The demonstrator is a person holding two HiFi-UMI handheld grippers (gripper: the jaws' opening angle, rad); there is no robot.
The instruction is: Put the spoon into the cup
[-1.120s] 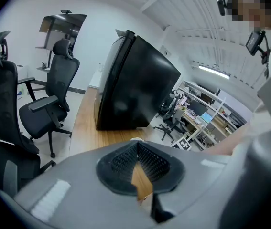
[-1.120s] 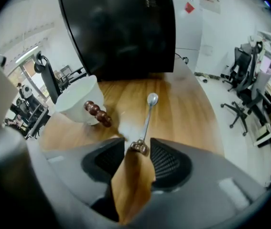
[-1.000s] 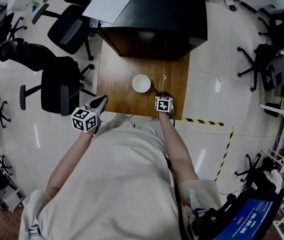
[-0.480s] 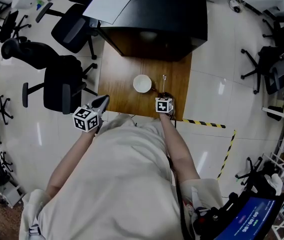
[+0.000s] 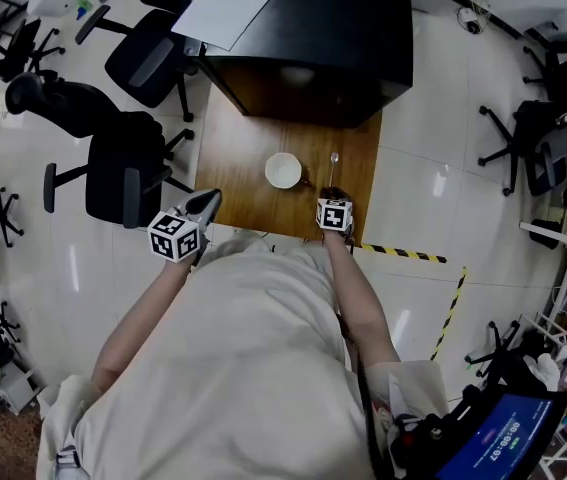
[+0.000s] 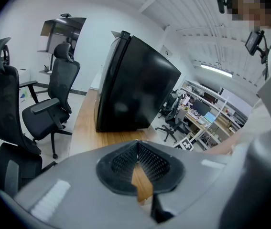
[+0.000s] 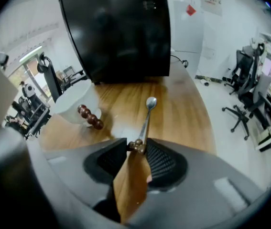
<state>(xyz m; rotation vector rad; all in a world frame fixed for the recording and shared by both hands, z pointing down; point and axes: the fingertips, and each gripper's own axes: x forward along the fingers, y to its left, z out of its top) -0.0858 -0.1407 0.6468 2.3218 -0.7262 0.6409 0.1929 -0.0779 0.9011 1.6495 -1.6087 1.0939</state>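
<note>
Head view first: I see the white cup (image 5: pixel 283 169) standing in the middle of the bench (image 5: pixel 228 158) and the spoon (image 5: pixel 333 165) lying just to its right, apart from it, bowl away from me and handle toward the near edge. My right gripper (image 5: pixel 332 191) sits at that near end, tipped steeply down, I judge because the handle's tip is the easiest part to raise off flat wood. The left gripper (image 5: pixel 207 199) waits at the bench's near left corner, out of the way. Against the frame from a second ago almost nothing has shifted: both hands, cup and spoon keep their places. Left gripper view: its fingers are pressed together at the tips with nothing between them, aimed toward the black cabinet (image 6: pixel 135 80) and the office chairs (image 6: pixel 54 94). Right gripper view: the fingers pinch the beaded brown end of the handle, having narrowed onto it over the last second. The bowl points ahead, low over the wood, and I can't tell whether it has lifted. The cup stands near on the left, not yet reached.
</note>
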